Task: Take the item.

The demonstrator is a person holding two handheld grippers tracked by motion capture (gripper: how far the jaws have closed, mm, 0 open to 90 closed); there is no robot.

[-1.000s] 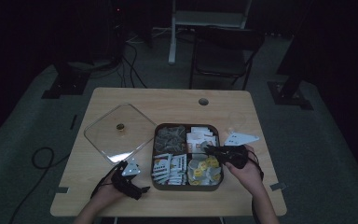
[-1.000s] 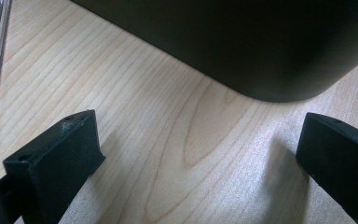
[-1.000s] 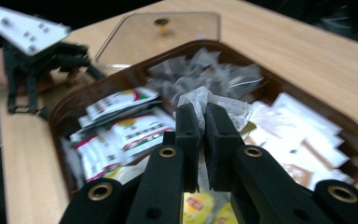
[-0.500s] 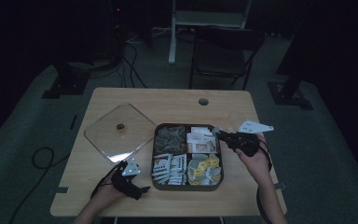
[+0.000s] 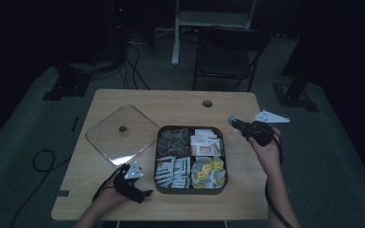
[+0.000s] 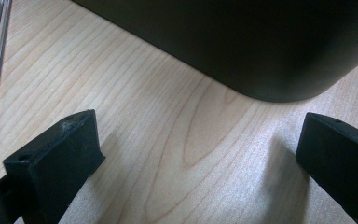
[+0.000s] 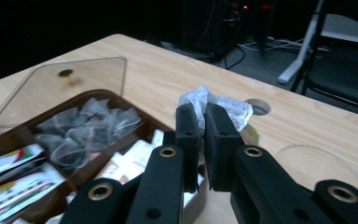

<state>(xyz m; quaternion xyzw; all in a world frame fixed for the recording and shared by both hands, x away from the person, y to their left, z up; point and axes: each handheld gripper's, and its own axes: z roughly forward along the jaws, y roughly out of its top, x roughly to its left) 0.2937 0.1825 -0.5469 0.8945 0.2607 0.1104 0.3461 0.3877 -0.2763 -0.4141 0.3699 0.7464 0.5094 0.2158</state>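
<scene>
A crumpled tea bag packet (image 7: 214, 105) is pinched in the right gripper (image 7: 203, 126) above the bench (image 5: 123, 99), beside the compartment box (image 5: 221, 187). The left gripper (image 6: 191, 158) is held wide and empty on the bench at the box's corner.

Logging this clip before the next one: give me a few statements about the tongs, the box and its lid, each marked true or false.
1. The right tongs are shut on a crinkled clear plastic sachet. True.
2. The left tongs grip a sachet. False: their jaws stand wide apart over bare wood, holding nothing.
3. The clear square lid with a small brass knob lies flat on the light wooden table, left of the dark brown four-compartment box. True.
4. The lid covers the box. False: the box is open, its sachets on show.
5. The right tongs are held right of the box. True.
</scene>
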